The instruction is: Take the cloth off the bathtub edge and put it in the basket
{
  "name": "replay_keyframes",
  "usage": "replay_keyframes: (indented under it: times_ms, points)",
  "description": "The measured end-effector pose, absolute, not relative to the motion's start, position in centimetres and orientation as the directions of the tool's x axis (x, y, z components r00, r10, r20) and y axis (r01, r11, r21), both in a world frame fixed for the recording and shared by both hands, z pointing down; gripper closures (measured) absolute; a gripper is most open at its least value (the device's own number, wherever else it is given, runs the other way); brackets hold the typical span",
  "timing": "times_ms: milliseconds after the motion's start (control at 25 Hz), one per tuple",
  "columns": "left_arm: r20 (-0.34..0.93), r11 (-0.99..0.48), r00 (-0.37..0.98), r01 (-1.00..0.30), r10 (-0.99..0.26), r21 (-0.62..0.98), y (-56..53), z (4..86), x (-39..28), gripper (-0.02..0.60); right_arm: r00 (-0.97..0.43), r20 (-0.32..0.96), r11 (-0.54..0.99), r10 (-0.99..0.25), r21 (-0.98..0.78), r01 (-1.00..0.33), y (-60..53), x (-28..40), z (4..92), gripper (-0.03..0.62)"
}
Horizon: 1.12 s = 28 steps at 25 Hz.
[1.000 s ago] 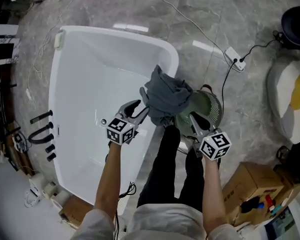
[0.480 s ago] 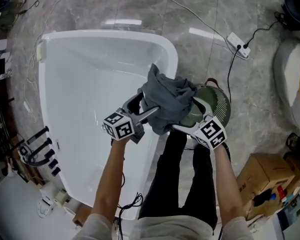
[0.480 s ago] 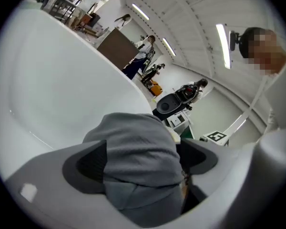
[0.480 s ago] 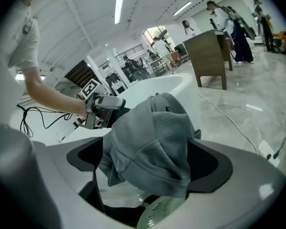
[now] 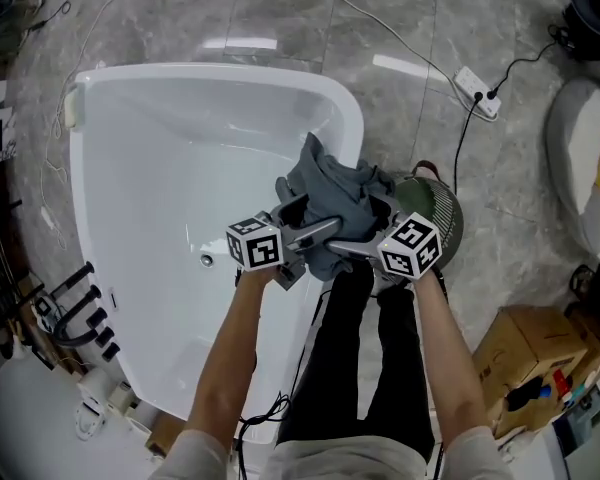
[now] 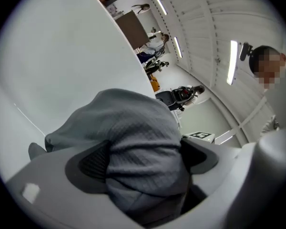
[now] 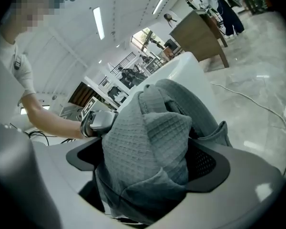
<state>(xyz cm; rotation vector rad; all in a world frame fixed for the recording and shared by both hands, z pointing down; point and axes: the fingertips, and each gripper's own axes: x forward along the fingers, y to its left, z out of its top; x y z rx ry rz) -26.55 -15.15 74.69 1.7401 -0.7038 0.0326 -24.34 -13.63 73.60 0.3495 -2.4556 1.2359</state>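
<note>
The grey waffle cloth point(image 5: 332, 206) is bunched up over the rim of the white bathtub point(image 5: 180, 148) and the green basket point(image 5: 442, 218), hiding most of the basket's mouth. My left gripper point(image 5: 315, 218) reaches in from the tub side and my right gripper point(image 5: 355, 234) from the basket side. Both have just been opening their jaws. The cloth point(image 6: 133, 142) fills the gap of the left gripper point(image 6: 143, 159), lying loose between the wide pads. The same cloth point(image 7: 148, 147) also sits between the spread jaws of the right gripper point(image 7: 148, 166).
A power strip point(image 5: 477, 92) with its cable lies on the marble floor behind the basket. A cardboard box point(image 5: 525, 358) stands at the lower right. Black fittings point(image 5: 75, 308) lie left of the tub. The person's dark-trousered legs stand between tub and basket.
Both grippers came closer together and lower, with the cloth sinking toward the basket. Their jaws went from shut on the cloth to spread wide.
</note>
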Motion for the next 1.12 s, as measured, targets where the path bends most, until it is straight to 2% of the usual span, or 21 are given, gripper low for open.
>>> replay_keyframes:
  times_ms: [120,280,480,640,720,760,1120]
  points:
    - [0.374,-0.108,0.803,-0.470,-0.464,0.876,-15.1,74.2,-26.5,0.092,-0.910,0.407,0.567,-0.076,-0.733,-0.375,-13.4,-24.3,73.2,0.101]
    - [0.402,-0.115,0.774,-0.514,-0.489,0.850,-14.7,72.6,-26.6,0.181,-0.907,0.386,0.552,-0.171,-0.725,-0.412,-12.9,-24.0,72.0,0.228]
    - [0.462,-0.177,0.739,-0.604,-0.491,0.777,-13.6,70.5,-26.1,0.241,-0.879,0.395,0.566,-0.268,-0.674,-0.475,-11.9,-23.3,70.4,0.350]
    - [0.441,-0.206,0.735,-0.605,-0.515,0.769,-13.1,68.4,-25.8,0.261,-0.888,0.362,0.609,-0.283,-0.647,-0.458,-11.3,-23.4,68.3,0.379]
    - [0.390,-0.214,0.745,-0.571,-0.541,0.793,-12.8,66.7,-24.9,0.340,-0.899,0.328,0.630,-0.289,-0.642,-0.437,-11.2,-23.0,66.8,0.387]
    - [0.370,-0.219,0.746,-0.559,-0.555,0.800,-12.6,65.9,-24.4,0.350,-0.904,0.311,0.635,-0.293,-0.643,-0.427,-11.1,-22.6,66.1,0.388]
    - [0.315,-0.307,0.791,-0.520,-0.524,0.797,-10.1,63.1,-16.4,0.357,-0.890,0.286,0.612,-0.356,-0.648,-0.453,-8.6,-14.9,63.1,0.391]
